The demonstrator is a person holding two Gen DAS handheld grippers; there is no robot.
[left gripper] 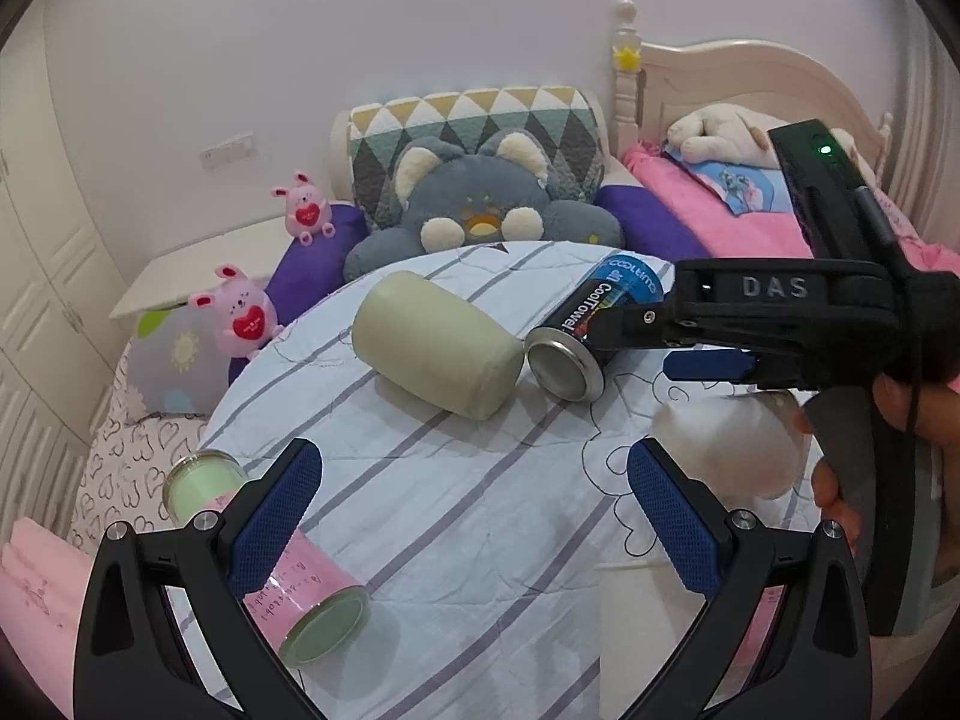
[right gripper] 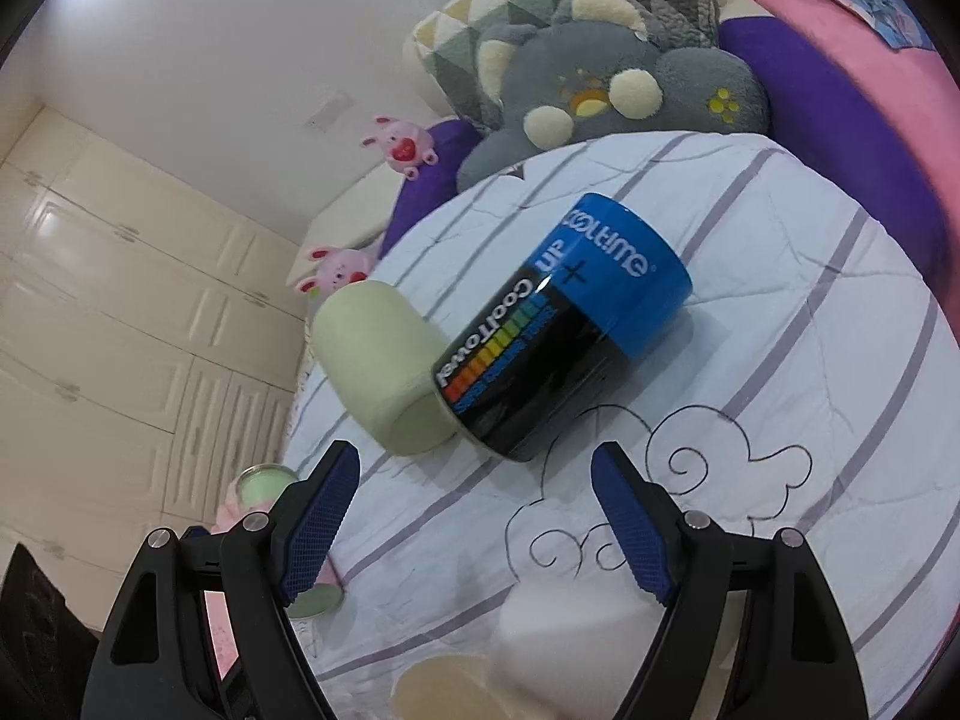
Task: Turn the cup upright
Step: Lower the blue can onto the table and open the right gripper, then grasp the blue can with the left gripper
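Several cups lie on their sides on a striped round tabletop (left gripper: 480,510). A pale green cup (left gripper: 435,345) lies in the middle, also in the right wrist view (right gripper: 378,372). A black and blue can-like cup (left gripper: 594,330) lies beside it (right gripper: 564,330). A pink cup (left gripper: 312,606) lies by my left finger. A white cup (left gripper: 726,444) lies under the right gripper (right gripper: 576,630). My left gripper (left gripper: 474,516) is open and empty. My right gripper (right gripper: 480,516) is open, just short of the black and blue cup, and seen from the side in the left wrist view (left gripper: 690,342).
A green candle jar (left gripper: 201,483) stands at the table's left edge. Behind the table is a bed with a grey plush (left gripper: 480,204), pink bunny toys (left gripper: 237,312), purple pillows and a pink blanket (left gripper: 750,228). White wardrobes (right gripper: 120,330) stand to the left.
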